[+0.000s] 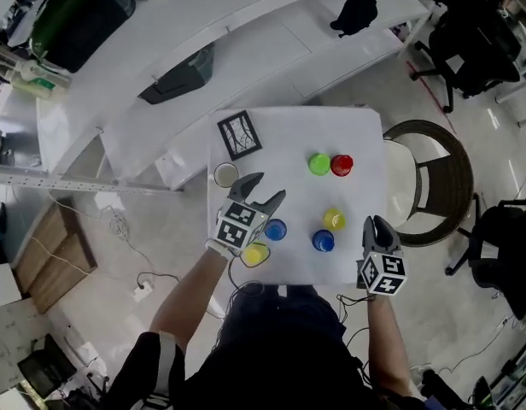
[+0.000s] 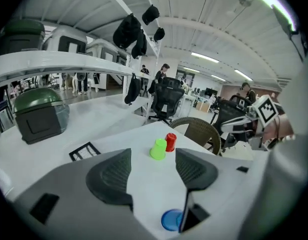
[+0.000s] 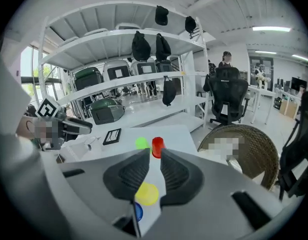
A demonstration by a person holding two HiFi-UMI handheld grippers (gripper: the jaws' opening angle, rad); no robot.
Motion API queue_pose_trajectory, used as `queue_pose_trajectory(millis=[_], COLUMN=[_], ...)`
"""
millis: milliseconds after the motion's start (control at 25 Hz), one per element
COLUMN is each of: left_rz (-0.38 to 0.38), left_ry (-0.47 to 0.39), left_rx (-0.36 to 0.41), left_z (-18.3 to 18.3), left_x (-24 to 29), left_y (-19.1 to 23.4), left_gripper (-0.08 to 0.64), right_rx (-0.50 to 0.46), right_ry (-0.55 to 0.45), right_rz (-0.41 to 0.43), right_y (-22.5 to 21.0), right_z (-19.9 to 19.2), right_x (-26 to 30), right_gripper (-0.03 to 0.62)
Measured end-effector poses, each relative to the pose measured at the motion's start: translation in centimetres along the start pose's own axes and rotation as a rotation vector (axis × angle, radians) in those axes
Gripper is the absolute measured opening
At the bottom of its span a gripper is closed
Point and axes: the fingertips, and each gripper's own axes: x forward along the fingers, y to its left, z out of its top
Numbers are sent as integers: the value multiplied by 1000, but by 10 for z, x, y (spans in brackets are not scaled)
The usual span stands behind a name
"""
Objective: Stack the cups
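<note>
Left gripper: my jaws stand wide apart, nothing between the pads; only bare table shows in the gap.
Right gripper: my jaws are drawn close with a thin slit left between them, clamped on nothing.
Left blue cup: just below and right of my left jaws; in the left gripper view the right jaw cuts off part of it.
Left yellow cup: beneath my left gripper, whose marker cube covers part of it; the left gripper view does not show it.
Right yellow cup: under my right jaws, seen through the slit, untouched.
Right blue cup: nearer than the yellow one, mostly hidden behind my right gripper's left jaw.
Green cup: well ahead of both pairs of jaws, mouth down, touching or almost touching its neighbour.
Red cup: just right of the green cup, also mouth down.
Pale cup: left of my left jaws at the table edge, mouth up; I cannot tell whether anything is in it.
Stacking: every cup I can see stands singly; whether any hides another inside, I cannot tell.
Card: black-framed, flat, beyond my left jaws.
</note>
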Motion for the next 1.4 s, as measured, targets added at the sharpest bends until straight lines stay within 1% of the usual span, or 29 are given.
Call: queue_pose_trajectory(millis=[200,320,400,480,640,800,1040,1400], left_rz=[85,101,103,103,77,47,-7,-48], left_ry=[33,78,102,124,158,191,254,333], left_rx=[-84,-131,-140,-123,-49,-21,56,119], left_z=[-57,-93,-114,-133,-170,-198,-221,-243], left_x=[-60,-83,-92,-98,-102,-98,-91,-74], left_y=[7,0,-5,-12,-30,-47,-59,-68], left_gripper=[275,275,275,275,275,275,275,274], right_rx=[-34,-62,-78,-95,-132,-160,-159,-118], right_ry=[-7,-8,-7,0,26,51,62,87], right_rz=[35,52,58,68,94,108,95,55], right_y=[20,30,36,43,64,77,84,69], right_z=[7,14,17,17,8,-2,-9,-30], right_x=[-3,-5,-3,0,7,8,7,-1], right_gripper=[64,63,63,63,63,63,63,63])
